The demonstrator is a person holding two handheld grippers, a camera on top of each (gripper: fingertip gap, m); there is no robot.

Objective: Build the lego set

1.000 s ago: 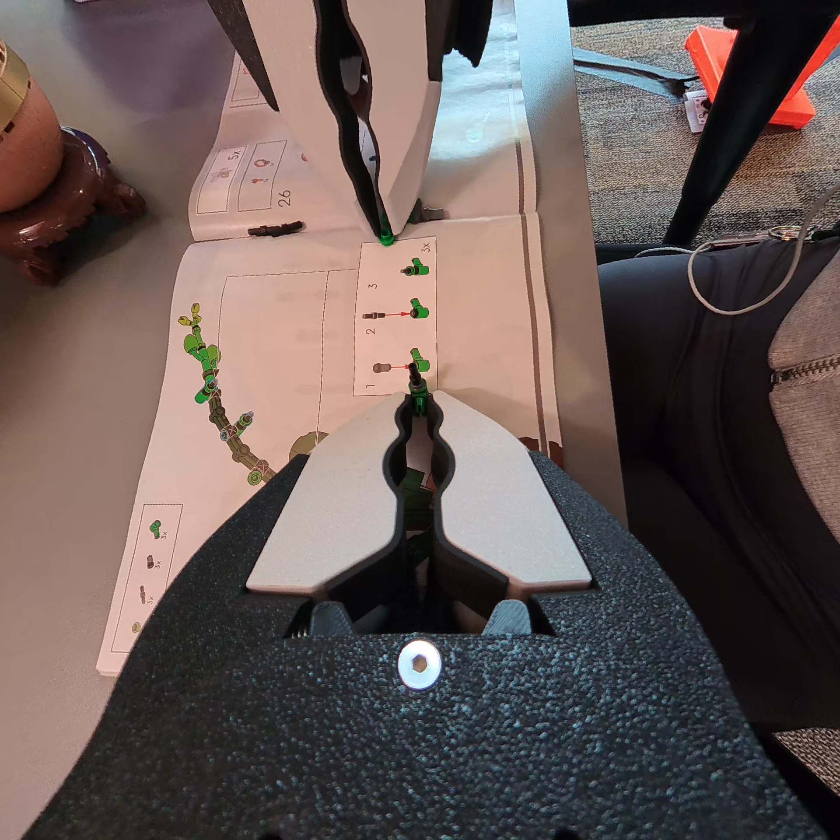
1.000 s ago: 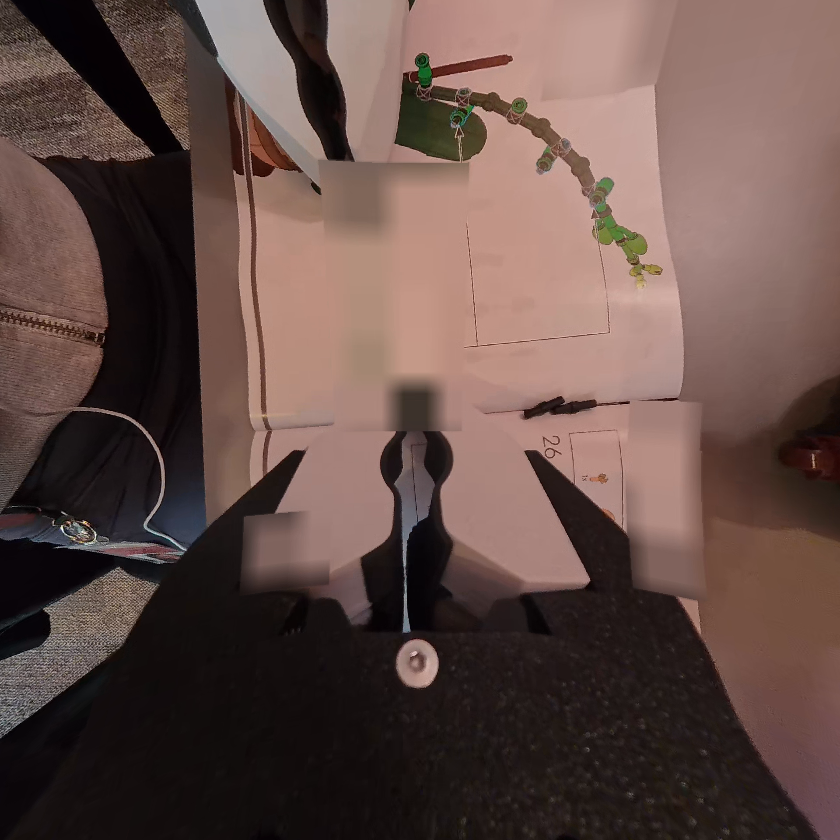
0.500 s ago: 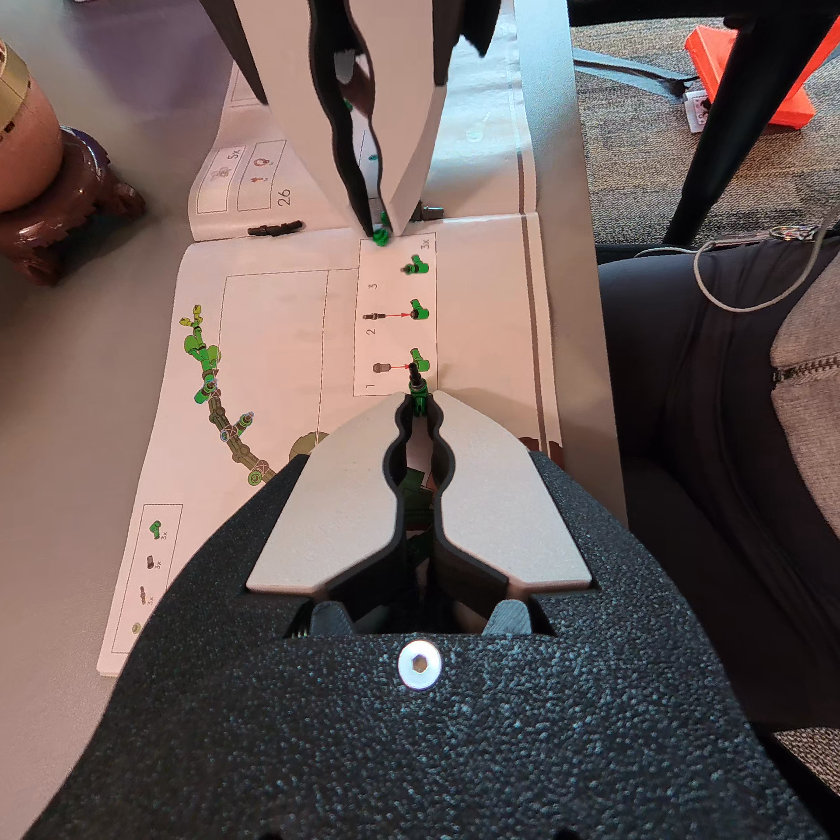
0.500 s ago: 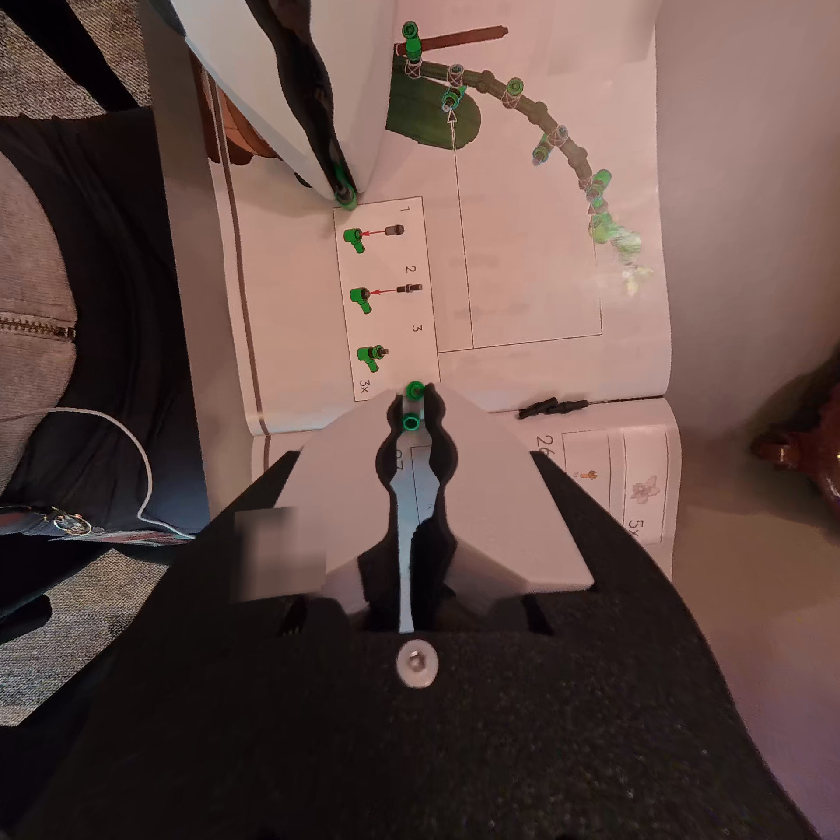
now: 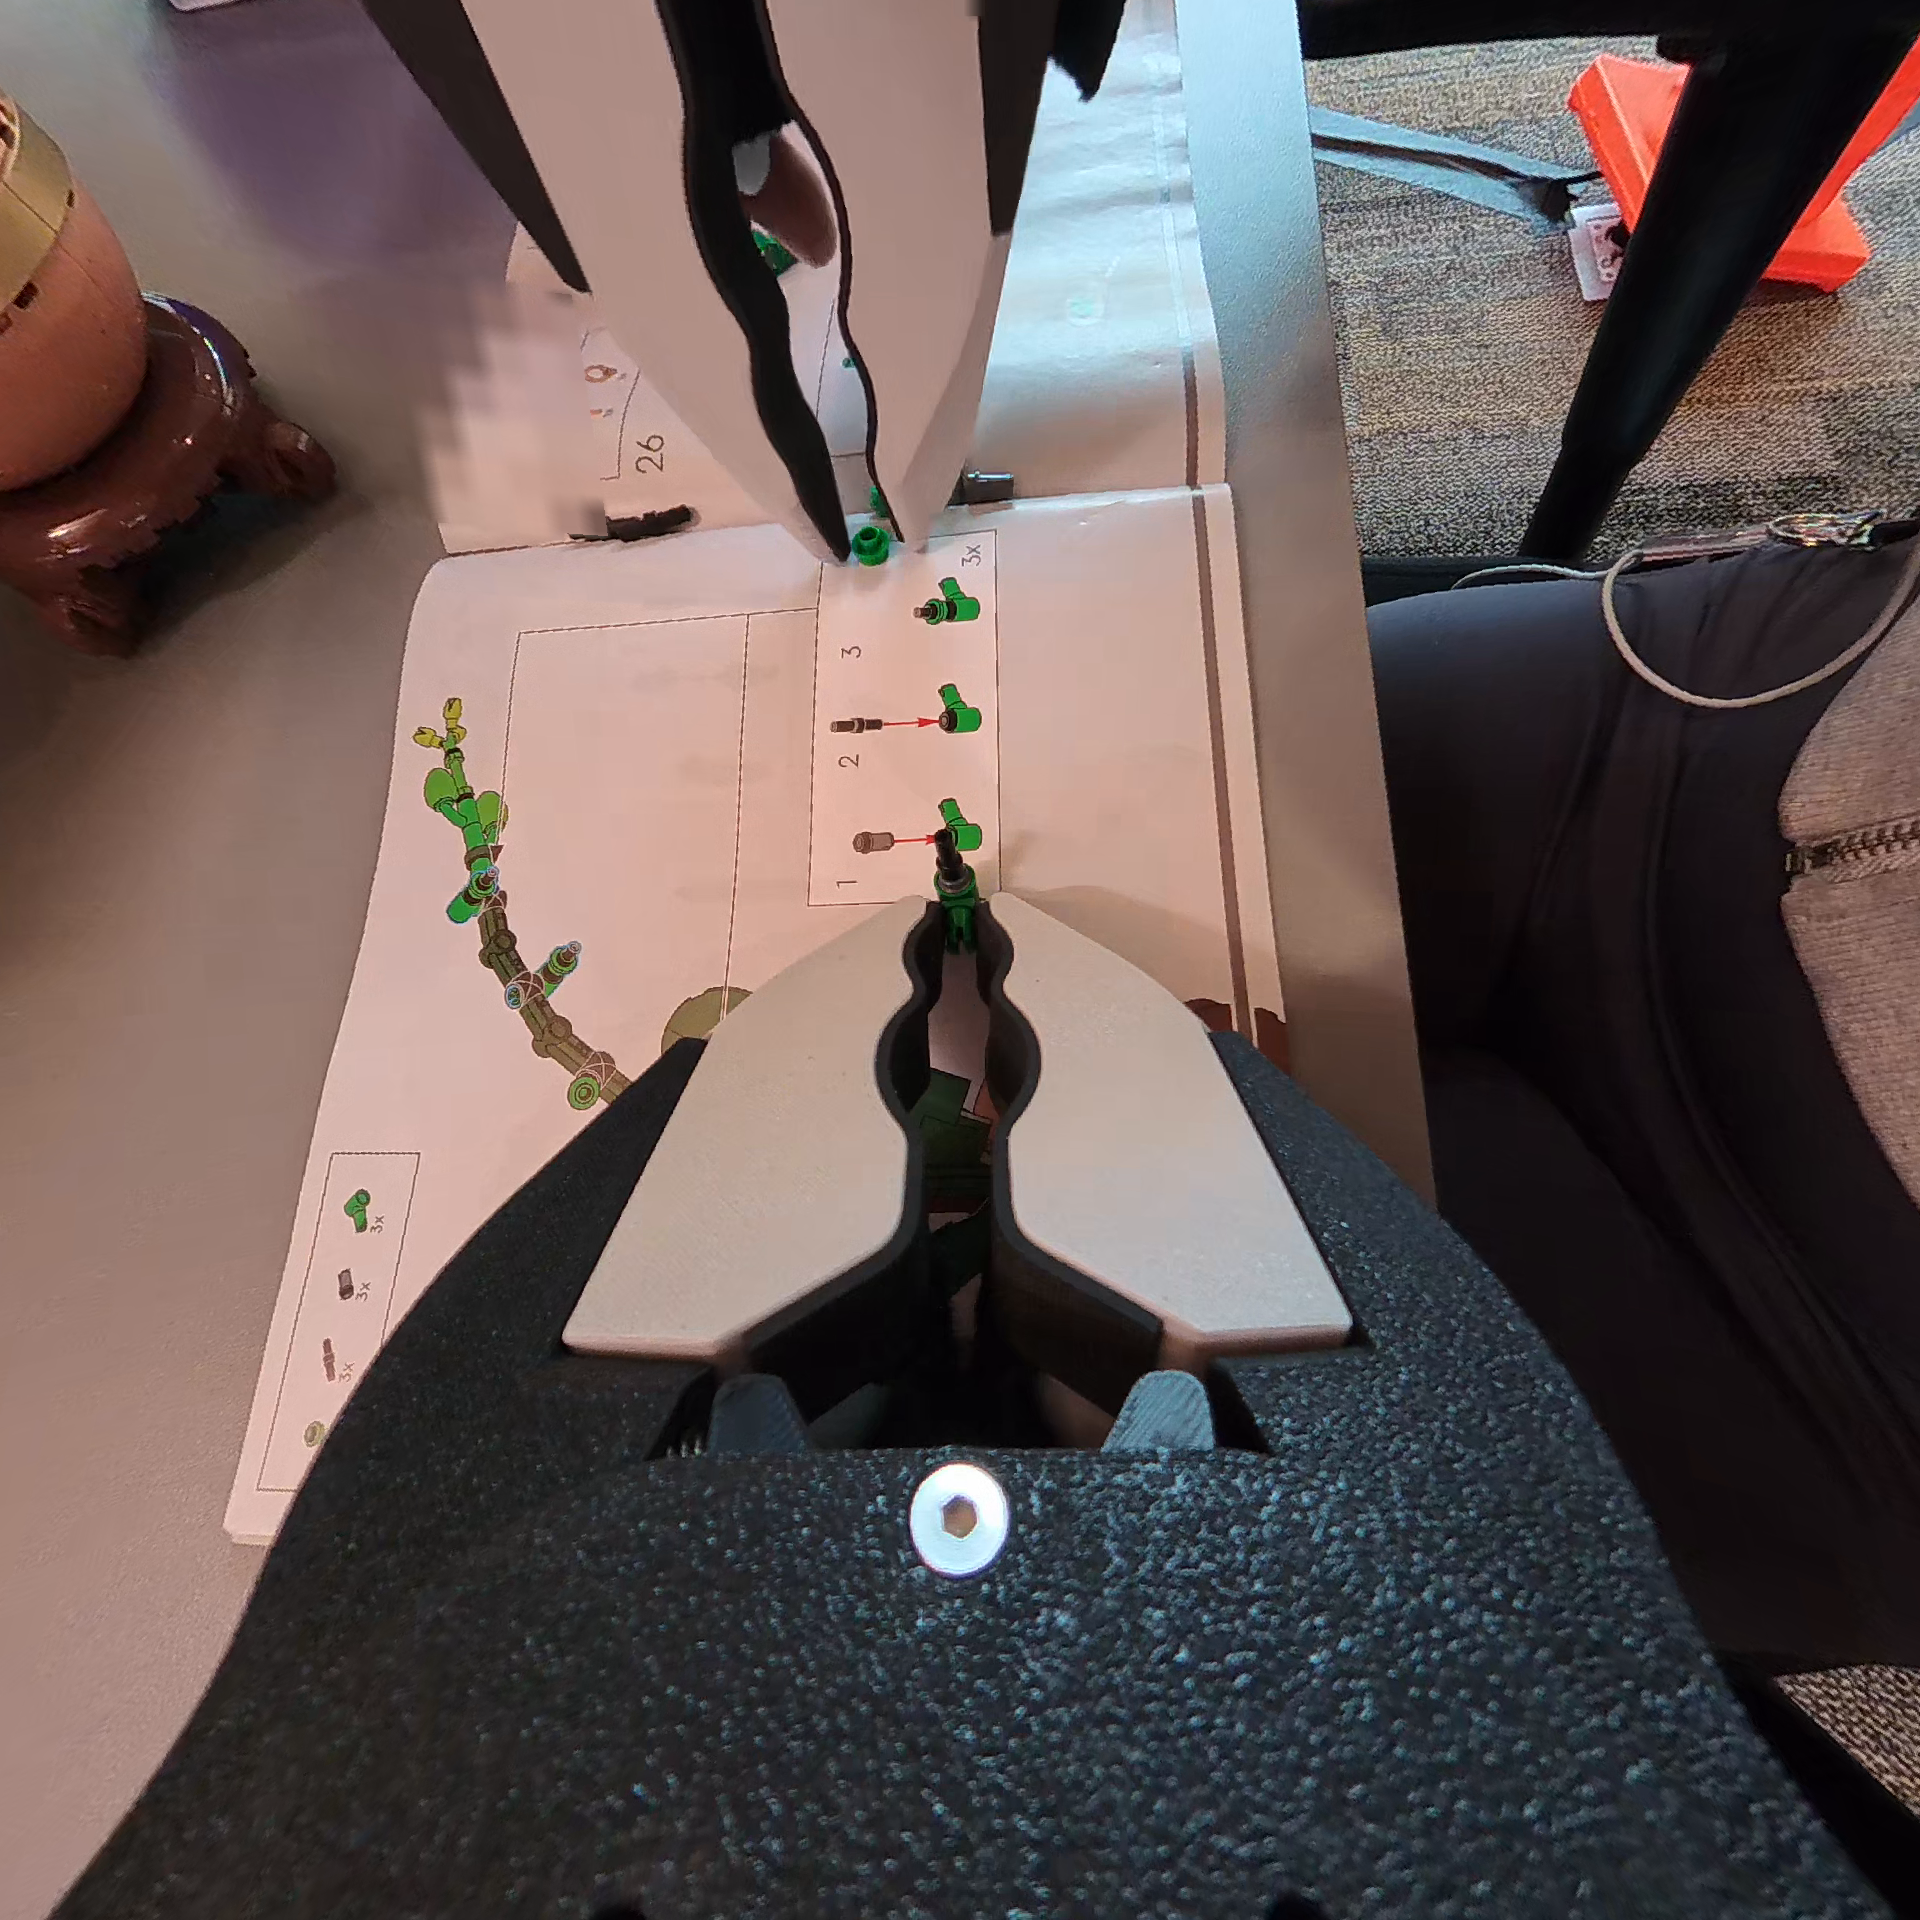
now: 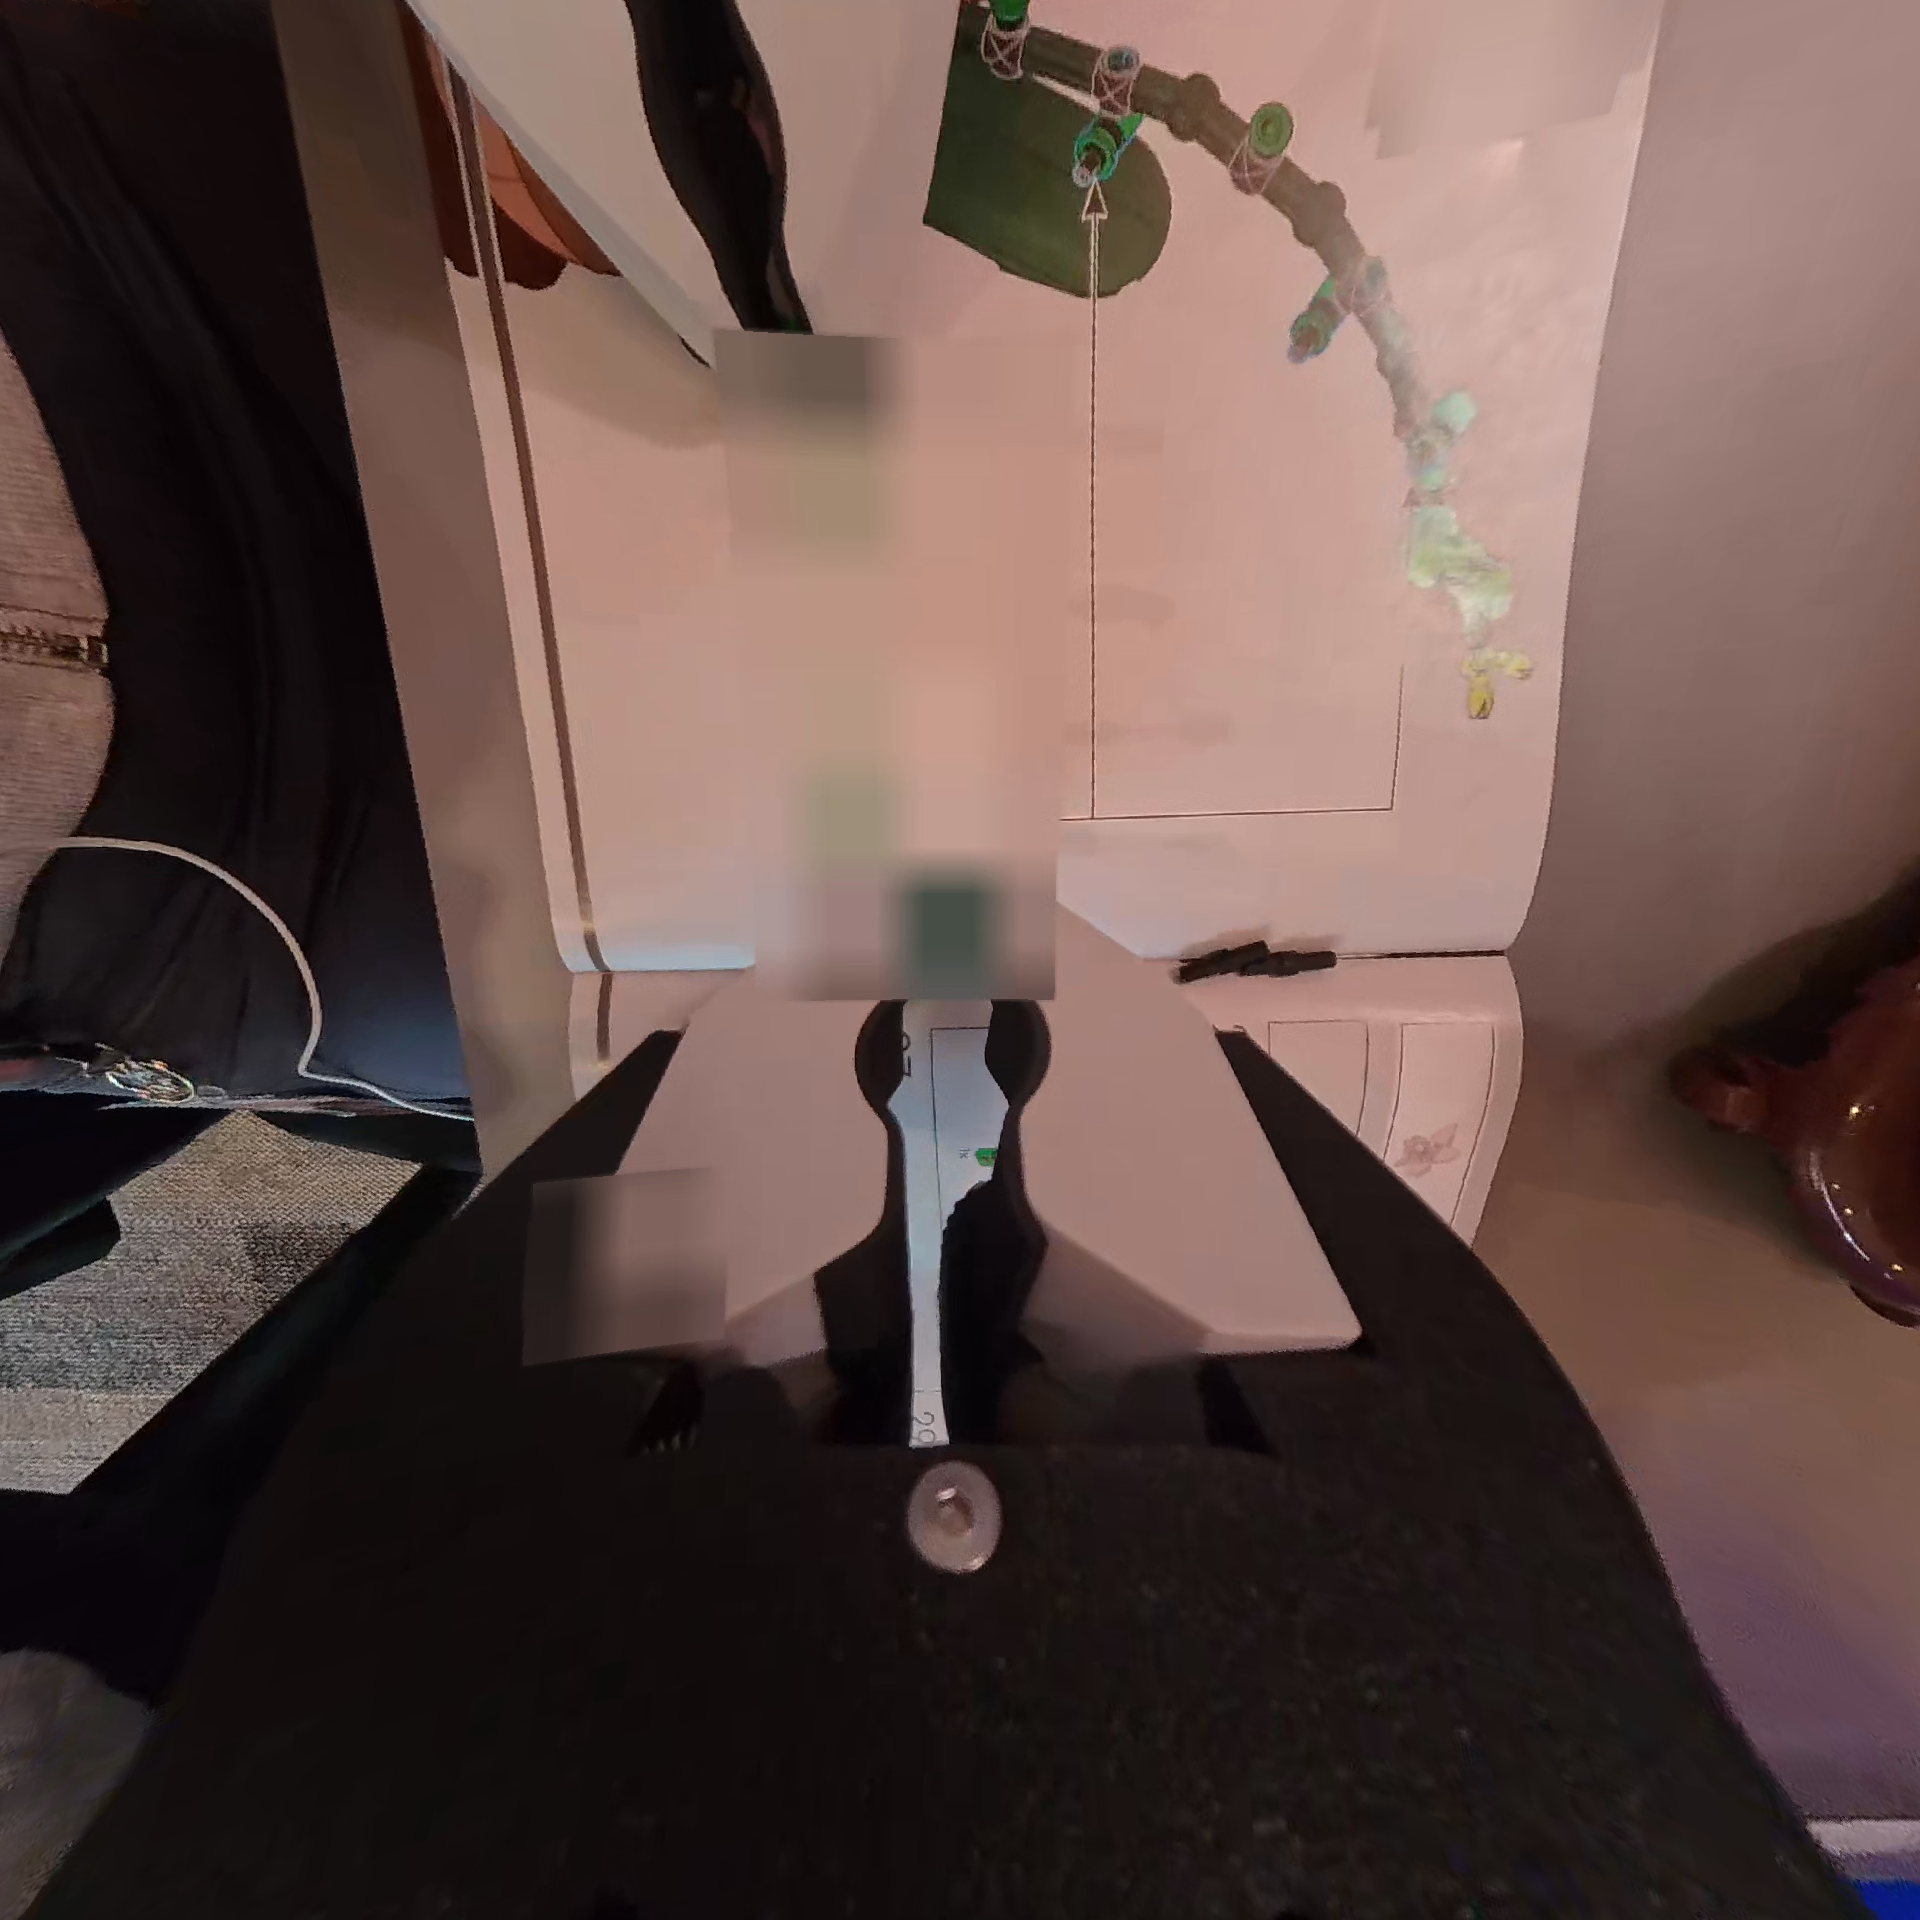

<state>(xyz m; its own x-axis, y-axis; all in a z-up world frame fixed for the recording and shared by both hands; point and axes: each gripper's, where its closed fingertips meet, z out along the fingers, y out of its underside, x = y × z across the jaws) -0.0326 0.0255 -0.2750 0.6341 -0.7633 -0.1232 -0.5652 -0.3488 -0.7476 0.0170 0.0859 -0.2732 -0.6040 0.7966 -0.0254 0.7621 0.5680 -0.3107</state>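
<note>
A: So, the biggest things first?

B: A grey table (image 5: 125, 935), and on it an open instruction booklet (image 5: 644, 748), spread flat along the table's right edge. Far left stands a brown pot on a dark carved stand (image 5: 94, 416).

A: And the grippers?

B: The left gripper (image 5: 958, 914) sits low over the near page. Its jaws are nearly together, pinching a small green connector piece (image 5: 956, 904) at the very tips, and a black pin (image 5: 948, 854) sticks out of that piece toward the far side.

A: The right one?

B: The right gripper (image 5: 871, 535) comes in from the far side, tips down at the booklet's fold. Its fingers (image 5: 821, 488) stand a little apart, and a second green piece (image 5: 869, 544) lies on the paper just at the tips. I can't tell whether the pads press on it; its own view is blurred there.

A: Smaller bits?

B: Two black pins (image 5: 634, 523) lie in the fold to the left, and a small grey part (image 5: 987, 482) just right of the tips.
</note>
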